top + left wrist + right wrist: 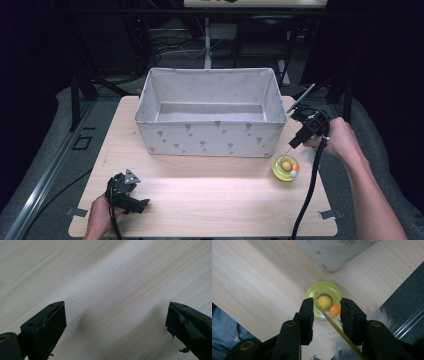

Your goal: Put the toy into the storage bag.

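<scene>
- left hand-held gripper [142, 204] rests at the worktop's [210, 190] near edge, jaws wide apart, nothing between.
- right hand-held gripper [327, 311] jaws straddle the yellow-green toy [323, 293] beside the bin's [210, 137] corner, not gripping.

One fabric storage box [210, 137], one yellow-green ball-track toy [285, 170] and two handheld grippers, left [131, 198] and right [296, 141].

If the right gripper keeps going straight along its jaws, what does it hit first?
Most likely the green round toy: the right gripper points down at it, jaws straddling its yellow center ball and thin yellow stick. Whether the pads already touch is unclear. Below it lies the wooden table.
</scene>
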`<state>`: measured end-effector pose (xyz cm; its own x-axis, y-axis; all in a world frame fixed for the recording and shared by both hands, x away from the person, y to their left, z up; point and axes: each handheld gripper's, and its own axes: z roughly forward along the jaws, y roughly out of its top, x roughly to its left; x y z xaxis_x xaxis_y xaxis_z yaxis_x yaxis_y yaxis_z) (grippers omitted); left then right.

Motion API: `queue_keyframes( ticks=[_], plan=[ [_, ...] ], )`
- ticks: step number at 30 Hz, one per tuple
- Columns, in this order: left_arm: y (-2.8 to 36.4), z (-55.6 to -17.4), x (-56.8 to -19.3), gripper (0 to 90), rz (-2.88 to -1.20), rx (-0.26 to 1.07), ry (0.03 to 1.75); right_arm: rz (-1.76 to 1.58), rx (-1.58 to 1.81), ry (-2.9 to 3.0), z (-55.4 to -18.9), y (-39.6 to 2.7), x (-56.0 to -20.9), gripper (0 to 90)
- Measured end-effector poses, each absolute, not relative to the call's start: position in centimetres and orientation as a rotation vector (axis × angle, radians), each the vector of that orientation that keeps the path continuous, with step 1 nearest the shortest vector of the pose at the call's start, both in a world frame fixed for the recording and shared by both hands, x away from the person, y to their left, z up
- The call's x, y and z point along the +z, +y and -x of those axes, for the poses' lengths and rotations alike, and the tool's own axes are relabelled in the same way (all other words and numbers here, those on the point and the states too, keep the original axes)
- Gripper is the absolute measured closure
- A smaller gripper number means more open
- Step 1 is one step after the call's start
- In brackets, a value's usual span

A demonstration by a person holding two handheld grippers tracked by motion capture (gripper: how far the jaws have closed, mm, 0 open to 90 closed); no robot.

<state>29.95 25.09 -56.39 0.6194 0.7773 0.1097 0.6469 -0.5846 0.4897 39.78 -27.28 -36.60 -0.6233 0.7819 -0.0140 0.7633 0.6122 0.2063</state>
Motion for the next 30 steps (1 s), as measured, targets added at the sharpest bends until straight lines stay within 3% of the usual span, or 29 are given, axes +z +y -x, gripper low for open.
queue_keyframes(
  ticks=[12, 16, 30],
  plan=[
    [25.06, -29.95, -56.42, 3.3, -2.442, 0.438, 1.132, -1.284, 0.278, 2.744, -39.76, -26.97, -36.71, 77.7],
    [25.04, -29.98, -56.43, 3.3, -2.445, 0.438, 1.129, -1.268, 0.272, 2.752, -39.72, -26.81, -36.68, 86.4],
    [25.03, -30.00, -56.43, 3.3, -2.446, 0.435, 1.131, -1.289, 0.258, 2.725, -39.54, -26.81, -36.43, 87.9]
  ],
)
